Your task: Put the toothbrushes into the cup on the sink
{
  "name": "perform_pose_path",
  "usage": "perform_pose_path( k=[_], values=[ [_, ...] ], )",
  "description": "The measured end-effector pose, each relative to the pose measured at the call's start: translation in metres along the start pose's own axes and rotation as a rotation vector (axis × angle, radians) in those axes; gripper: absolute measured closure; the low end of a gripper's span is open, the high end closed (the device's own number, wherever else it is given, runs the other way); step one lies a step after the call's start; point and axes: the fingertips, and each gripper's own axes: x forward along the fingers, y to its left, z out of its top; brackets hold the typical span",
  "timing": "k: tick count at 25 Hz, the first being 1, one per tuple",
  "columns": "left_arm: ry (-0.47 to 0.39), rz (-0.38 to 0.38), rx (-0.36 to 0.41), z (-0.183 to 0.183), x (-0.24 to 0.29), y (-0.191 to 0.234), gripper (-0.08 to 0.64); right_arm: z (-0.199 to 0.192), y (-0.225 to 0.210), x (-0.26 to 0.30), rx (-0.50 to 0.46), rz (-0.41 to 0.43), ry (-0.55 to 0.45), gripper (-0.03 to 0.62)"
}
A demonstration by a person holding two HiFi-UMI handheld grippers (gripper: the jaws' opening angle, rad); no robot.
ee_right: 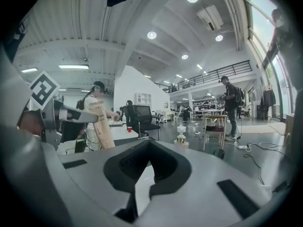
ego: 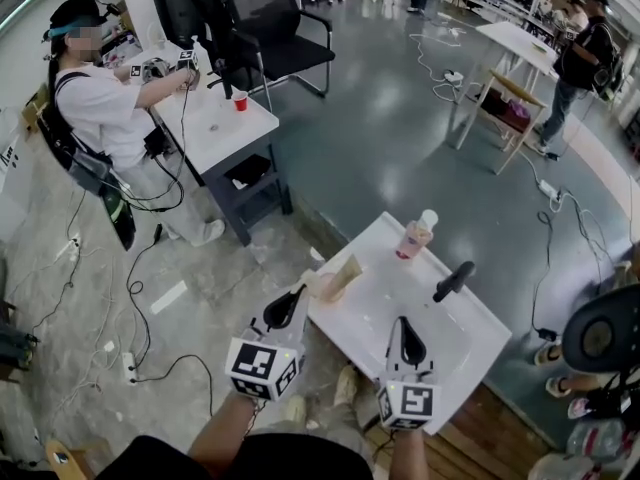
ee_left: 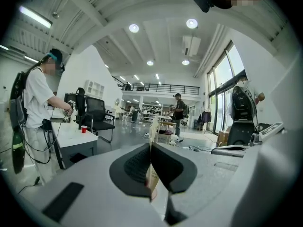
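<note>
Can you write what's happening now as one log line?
left gripper: shut on tan packet | right gripper: shut, empty | cup: upright on sink | tan packet: not in cup

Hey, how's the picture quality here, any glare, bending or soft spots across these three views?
Head view: light glares off the glossy floor, and the edges bend slightly. Left gripper view: heavy fisheye, black corners, and the packet pinched in the left gripper looks soft up close. Right gripper view: same fisheye, windows blown out.
</note>
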Motion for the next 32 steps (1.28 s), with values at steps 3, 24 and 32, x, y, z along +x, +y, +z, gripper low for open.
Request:
perform_pose_path(
  k=[3,24,32],
  values=[
    [0.024,0.006,-0.012,-0.013,0.013,0.001,0.557,-0.005,-0.01,0.007,0.006,-0.004,0.012,0.594],
    [0.155,0.082,-0.076,-0.076,0.071,0.014,0.557,-0.053,-0.048,0.053,0.033,0.055,0.119,0.594],
    [0.181,0.114,-0.089,-0.095,0.083,0.023,0.557,-0.071,-0.048,0.072,0.042,0.094,0.148,0.594]
  ],
)
